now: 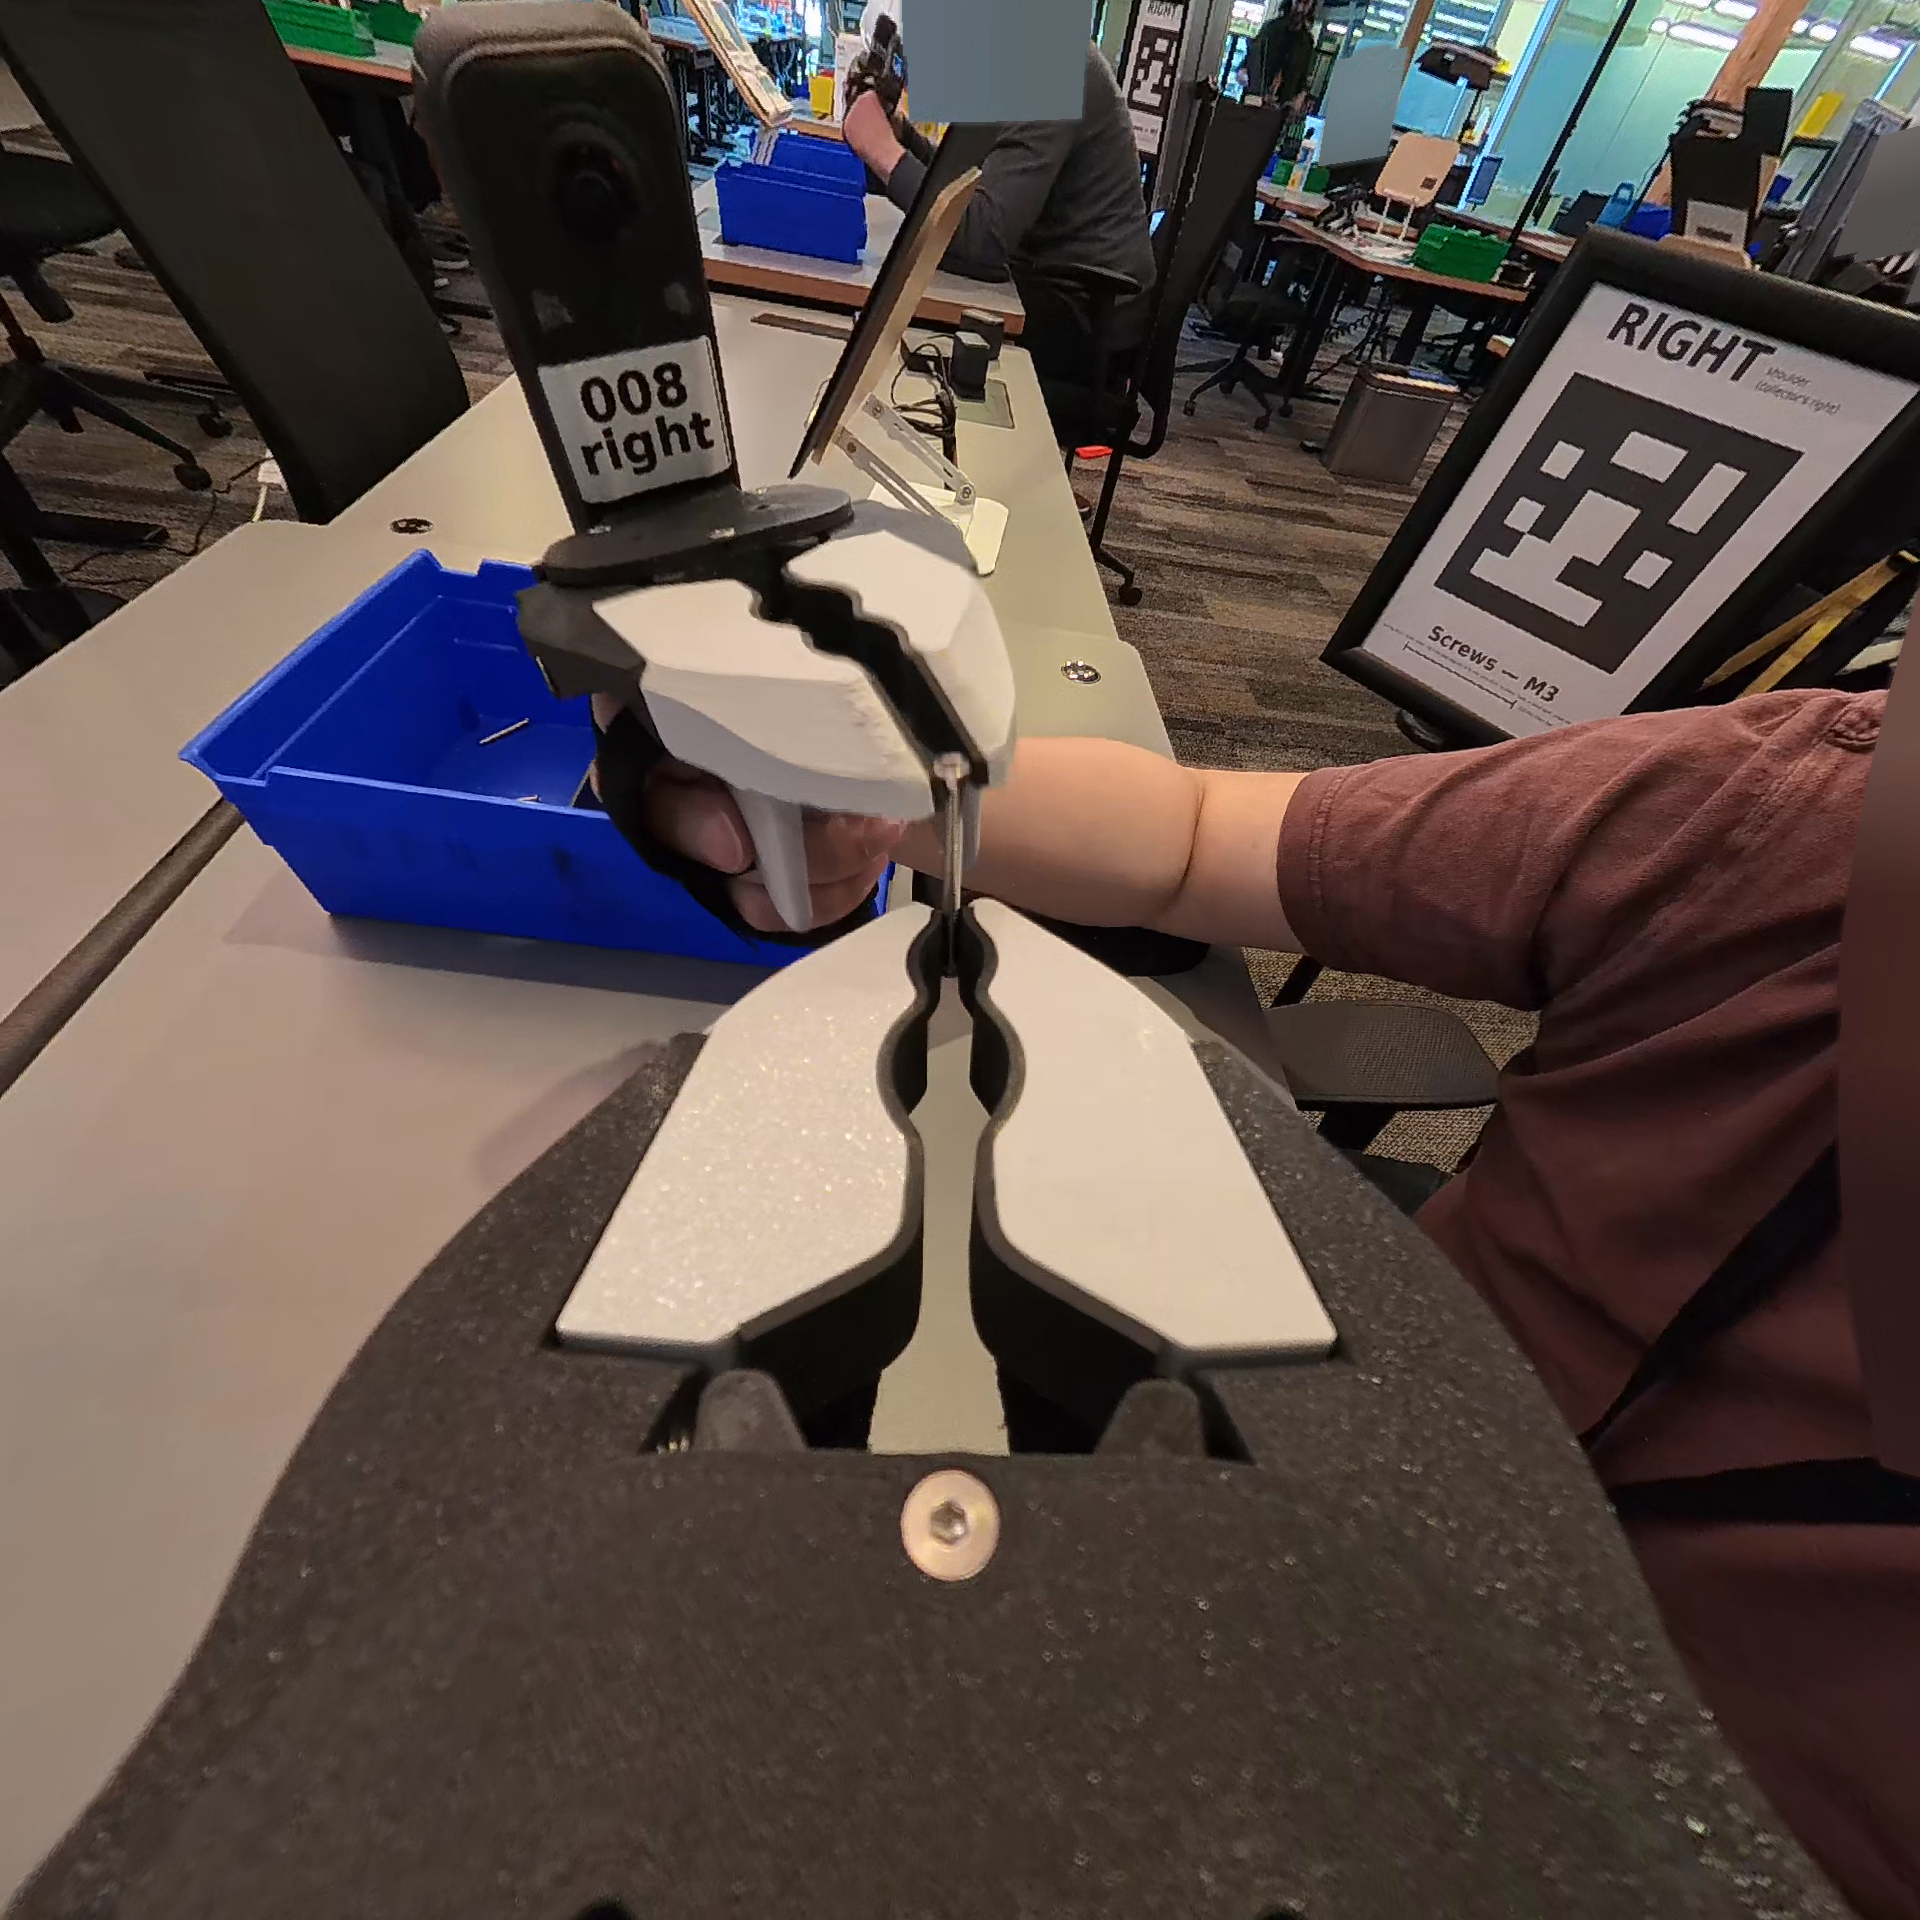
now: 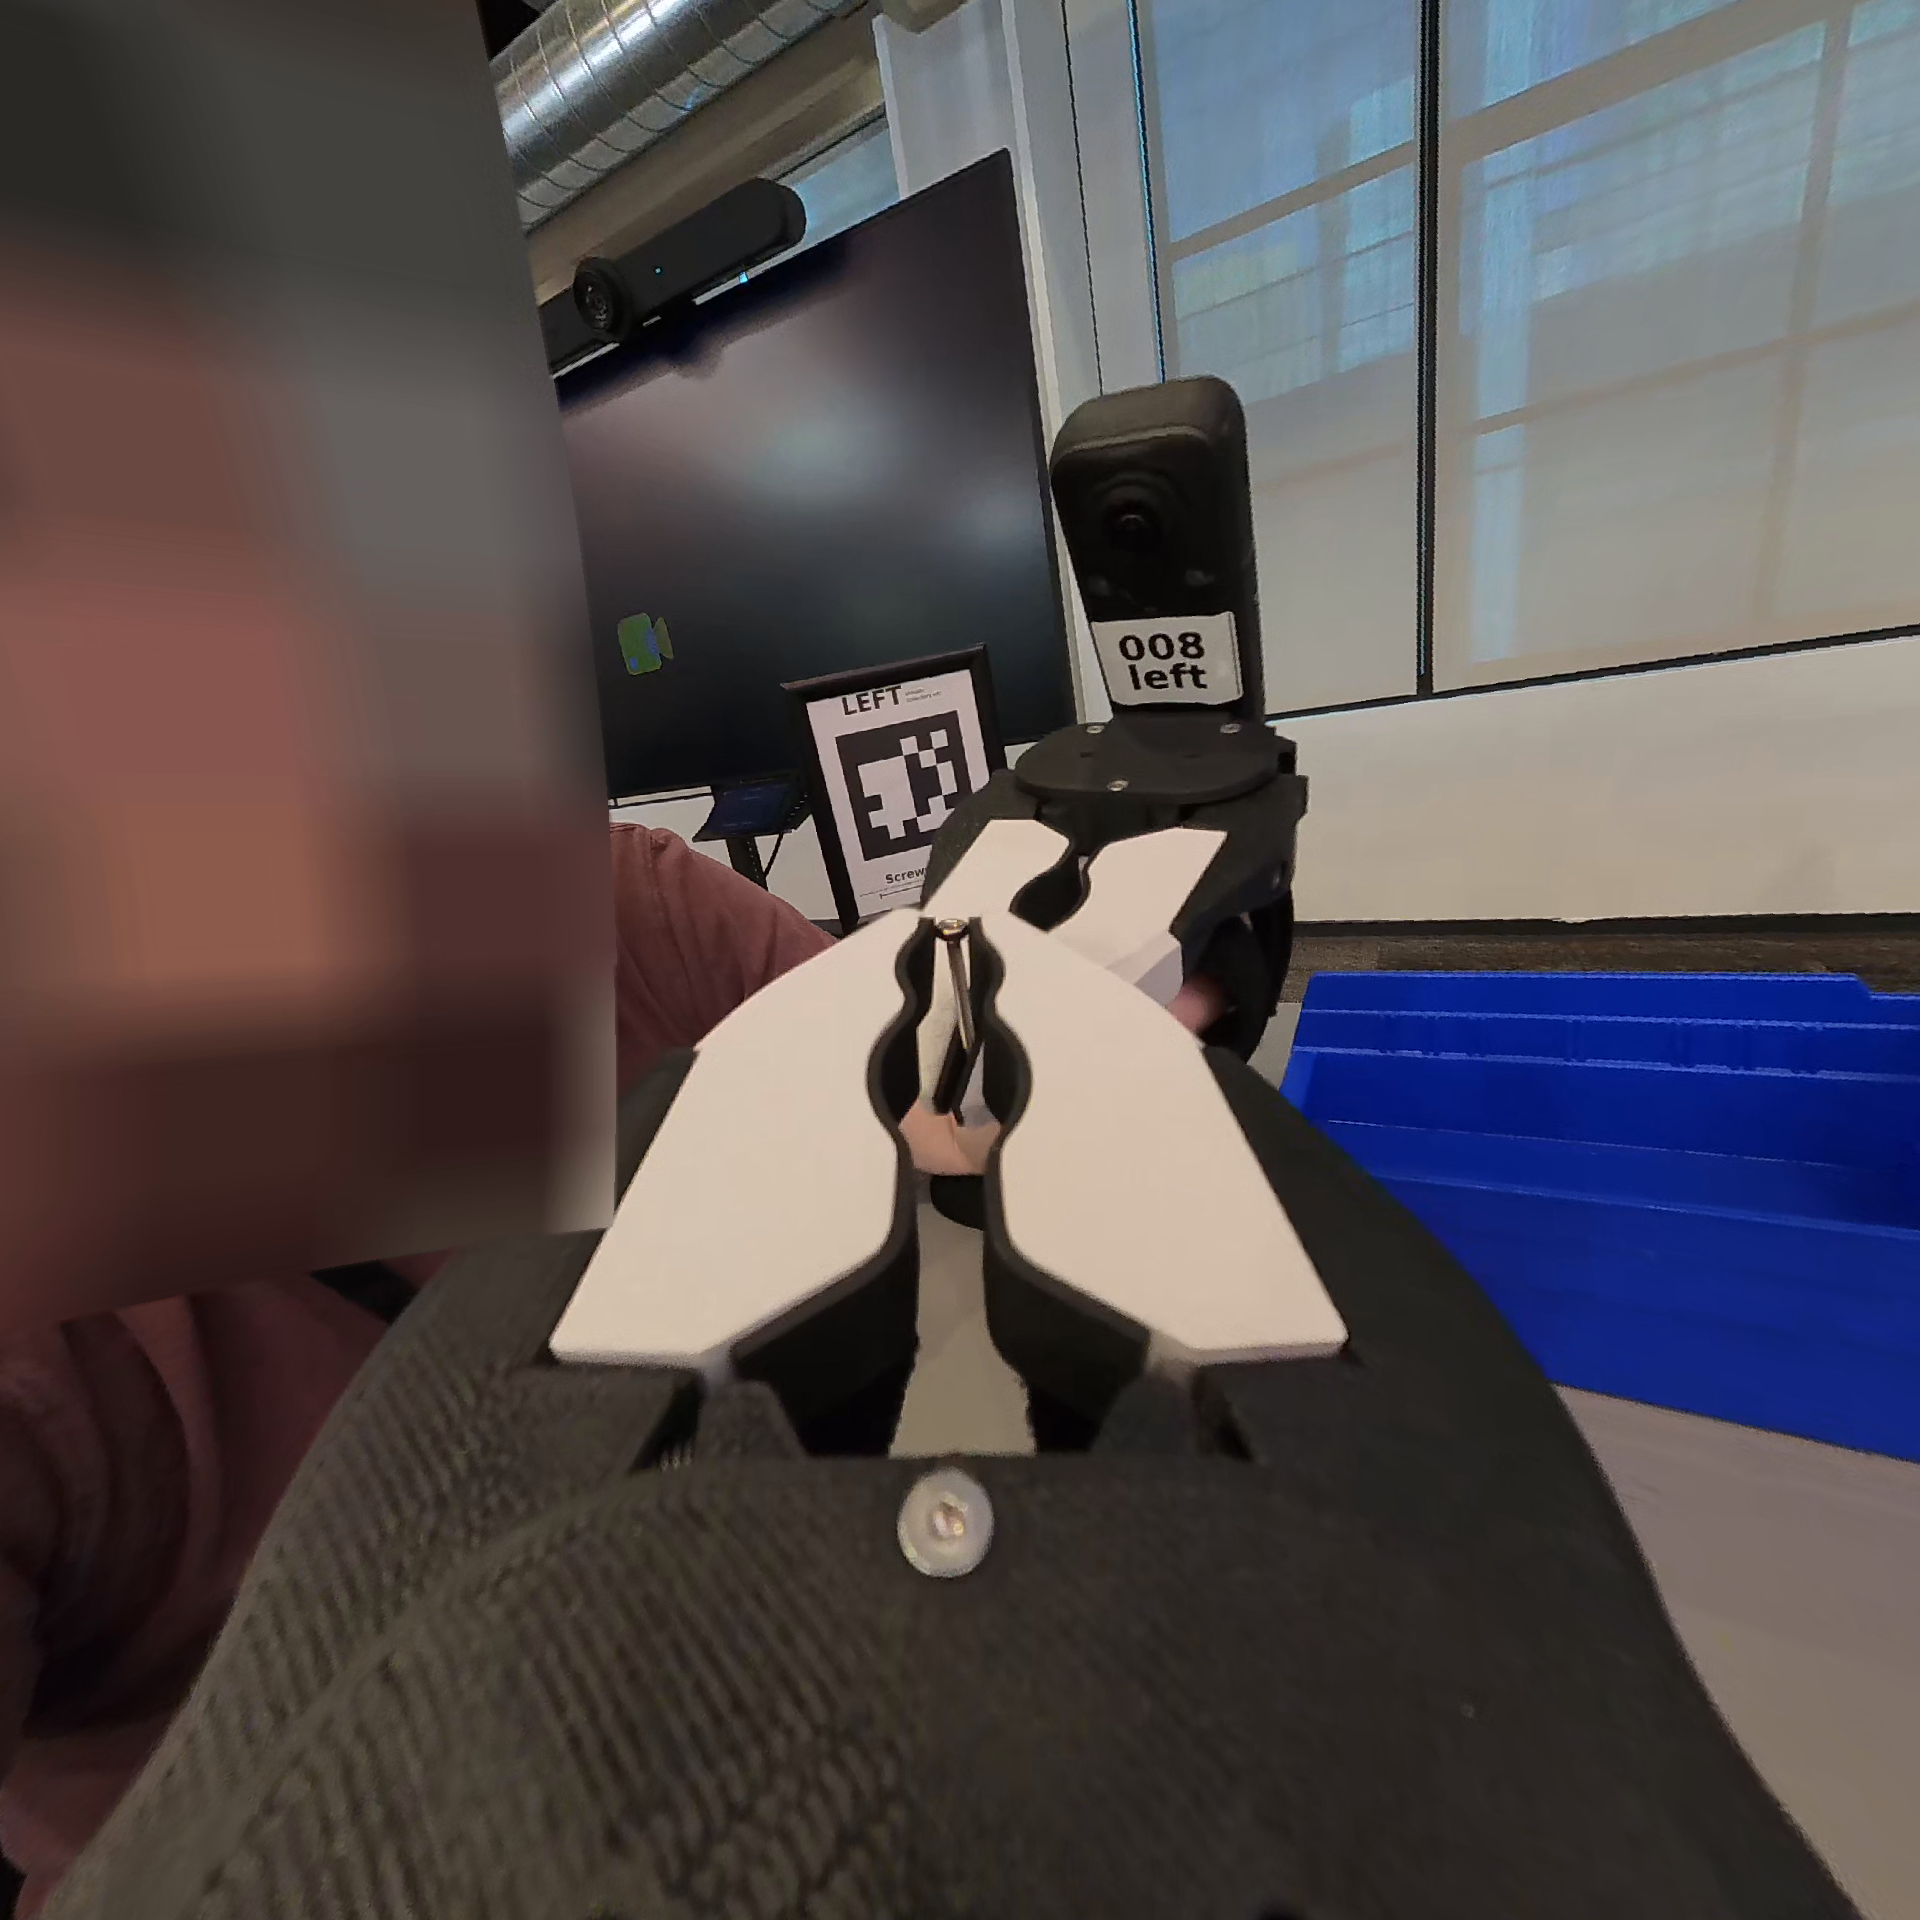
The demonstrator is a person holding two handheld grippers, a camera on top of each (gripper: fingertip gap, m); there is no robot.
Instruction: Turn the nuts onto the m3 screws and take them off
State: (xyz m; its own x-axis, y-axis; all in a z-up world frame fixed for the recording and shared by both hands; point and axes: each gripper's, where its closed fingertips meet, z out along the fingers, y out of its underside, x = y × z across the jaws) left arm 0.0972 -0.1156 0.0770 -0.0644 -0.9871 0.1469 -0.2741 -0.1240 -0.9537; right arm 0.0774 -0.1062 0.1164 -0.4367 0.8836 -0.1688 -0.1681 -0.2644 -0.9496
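Silver, thin m3 screw (image 1: 951,842) w/ small rounded head on top stands upright between both tools, over grey table (image 1: 208,1195). Right gripper (image 2: 951,930) is clenched on head end; left gripper (image 1: 949,925) is clenched on lower end. Nut too small to tell. Blue bin (image 1: 343,790) sits behind, w/ loose screws inside

- An open-plan office fitted out as a lab is indicated.
- Rows of grey worktables (image 1: 312,1039) and wheeled office chairs (image 1: 1226,343) on patterned carpet are seen.
- Blue parts bins (image 1: 436,810) and green bins (image 1: 1465,249) are noted on the tables.
- Framed marker boards (image 1: 1621,499) are stood about.
- A large wall screen (image 2: 810,499) with a conference camera (image 2: 675,270) is observed beside tall windows (image 2: 1558,312).
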